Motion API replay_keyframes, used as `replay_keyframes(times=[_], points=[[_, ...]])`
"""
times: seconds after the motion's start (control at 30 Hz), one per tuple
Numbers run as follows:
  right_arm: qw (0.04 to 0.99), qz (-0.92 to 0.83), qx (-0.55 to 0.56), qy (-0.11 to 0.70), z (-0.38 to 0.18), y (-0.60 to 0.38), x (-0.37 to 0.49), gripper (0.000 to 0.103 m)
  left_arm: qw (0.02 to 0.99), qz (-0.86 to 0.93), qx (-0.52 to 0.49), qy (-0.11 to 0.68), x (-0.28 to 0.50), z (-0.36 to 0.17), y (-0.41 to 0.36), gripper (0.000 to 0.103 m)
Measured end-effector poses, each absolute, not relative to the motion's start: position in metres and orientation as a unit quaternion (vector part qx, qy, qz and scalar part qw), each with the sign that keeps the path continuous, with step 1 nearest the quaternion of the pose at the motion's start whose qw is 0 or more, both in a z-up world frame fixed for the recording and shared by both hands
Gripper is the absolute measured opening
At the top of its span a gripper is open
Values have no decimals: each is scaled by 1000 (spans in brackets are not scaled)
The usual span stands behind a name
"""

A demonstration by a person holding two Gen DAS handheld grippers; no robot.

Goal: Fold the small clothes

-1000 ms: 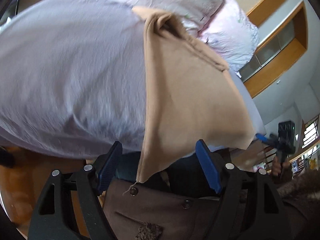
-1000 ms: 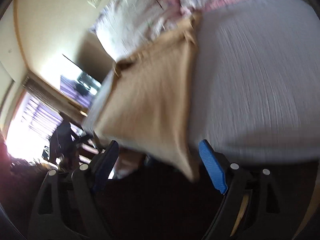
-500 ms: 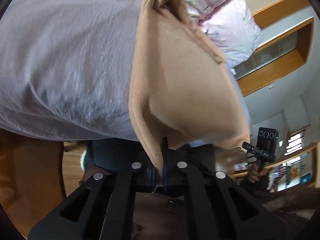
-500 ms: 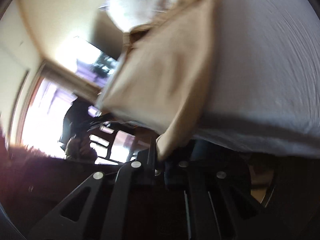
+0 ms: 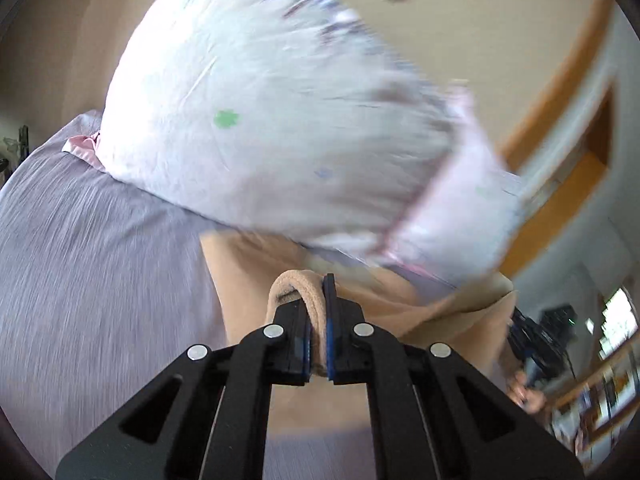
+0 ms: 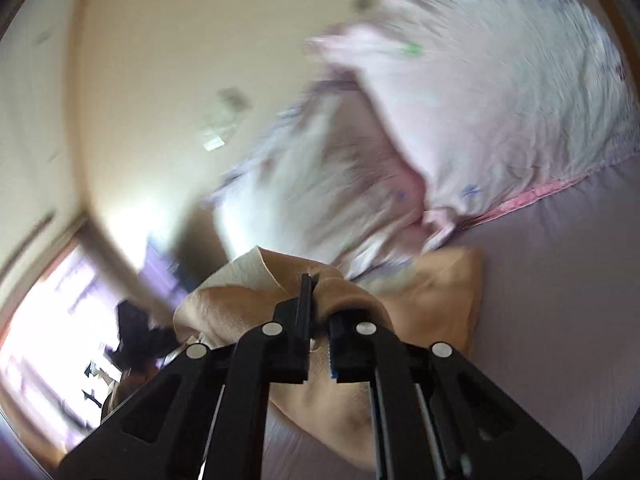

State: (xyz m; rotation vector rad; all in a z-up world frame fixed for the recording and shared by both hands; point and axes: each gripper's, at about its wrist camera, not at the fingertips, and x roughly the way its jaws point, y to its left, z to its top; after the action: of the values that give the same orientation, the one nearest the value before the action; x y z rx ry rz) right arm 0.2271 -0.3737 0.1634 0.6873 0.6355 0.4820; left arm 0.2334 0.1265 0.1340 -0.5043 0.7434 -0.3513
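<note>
A small tan garment (image 5: 248, 280) lies on the lilac bed sheet (image 5: 100, 260), its far end near the pillows. My left gripper (image 5: 318, 312) is shut on a rolled edge of the tan garment and holds it lifted over the rest of the cloth. In the right wrist view my right gripper (image 6: 318, 312) is shut on another bunched edge of the same tan garment (image 6: 440, 304), also raised above the sheet (image 6: 560, 300). The other gripper (image 5: 536, 344) shows at the right of the left wrist view.
A white and pink patterned pillow (image 5: 272, 120) lies just beyond the garment; it shows in the right wrist view (image 6: 500, 100) with a second pillow (image 6: 320, 184) beside it. A cream wall (image 6: 160, 80) and a bright window (image 6: 48, 320) lie behind.
Both grippers, open a second ago, shut on the garment's near edge at the bed's edge and have since carried it up and forward toward the pillows.
</note>
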Motion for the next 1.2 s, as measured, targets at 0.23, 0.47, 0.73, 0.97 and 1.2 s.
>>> replay_keyframes(times=[0.23, 0.47, 0.73, 0.97, 1.2], points=[[822, 100, 339, 447, 64, -350, 334, 12, 827, -113, -294, 467, 323, 44, 121, 4], [807, 116, 407, 412, 58, -354, 357, 89, 753, -163, -467, 433, 334, 32, 156, 5], [841, 154, 353, 381, 93, -353, 320, 91, 806, -104, -444, 377, 296, 58, 192, 67], [895, 6, 168, 413, 93, -342, 323, 61, 804, -142, -341, 467, 278, 44, 144, 67], [856, -3, 101, 507, 46, -323, 359, 24, 812, -138, -276, 495, 284, 32, 113, 67]])
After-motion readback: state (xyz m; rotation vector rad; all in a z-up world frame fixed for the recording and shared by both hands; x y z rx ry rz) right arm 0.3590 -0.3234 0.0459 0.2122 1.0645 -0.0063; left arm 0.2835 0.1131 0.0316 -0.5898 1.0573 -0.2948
